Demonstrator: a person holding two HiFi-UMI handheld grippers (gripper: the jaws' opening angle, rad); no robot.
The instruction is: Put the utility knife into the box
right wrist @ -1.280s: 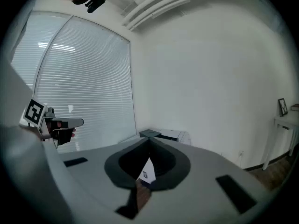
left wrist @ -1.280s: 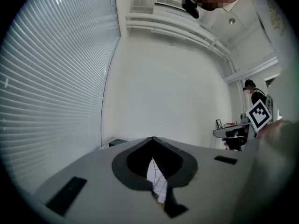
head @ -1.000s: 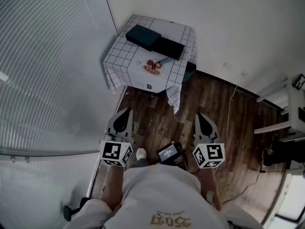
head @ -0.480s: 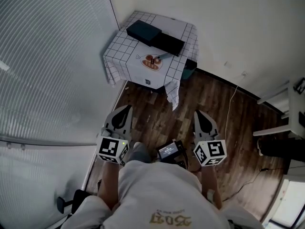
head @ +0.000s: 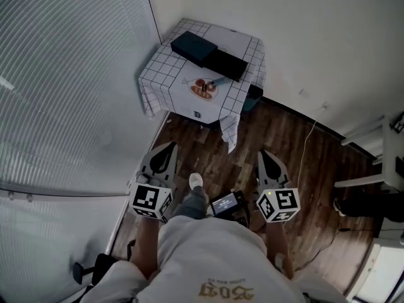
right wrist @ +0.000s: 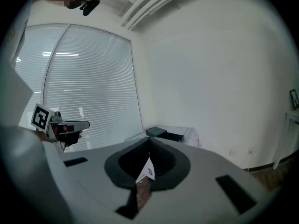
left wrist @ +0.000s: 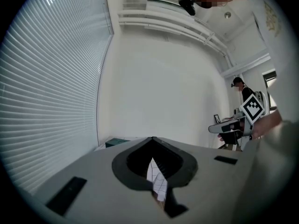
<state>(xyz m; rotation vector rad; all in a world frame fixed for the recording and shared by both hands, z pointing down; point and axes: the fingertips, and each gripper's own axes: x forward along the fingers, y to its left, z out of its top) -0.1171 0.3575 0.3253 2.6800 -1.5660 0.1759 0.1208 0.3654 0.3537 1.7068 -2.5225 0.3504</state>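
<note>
1. Approach step: left gripper point(head: 169, 148) and right gripper point(head: 264, 153) are both clenched and empty, well apart from the white checked-cloth surface point(head: 161, 81).
2. The slim grey utility knife point(head: 218, 81) lies there near the dark rectangular box point(head: 194, 48) — next, step closer and open a gripper.

The table point(head: 238, 40) stands in the room's corner, well ahead of the left gripper point(head: 169, 146) and right gripper point(head: 264, 153). On it, the box point(head: 194, 48) lies at the back, and the utility knife point(head: 218, 81) lies nearer the front.

Slim grey utility knife point(head: 218, 81) lies flat, far ahead of both grippers' fingertips point(head: 167, 151), just short of the dark rectangular box point(head: 207, 53), untouched.
</note>
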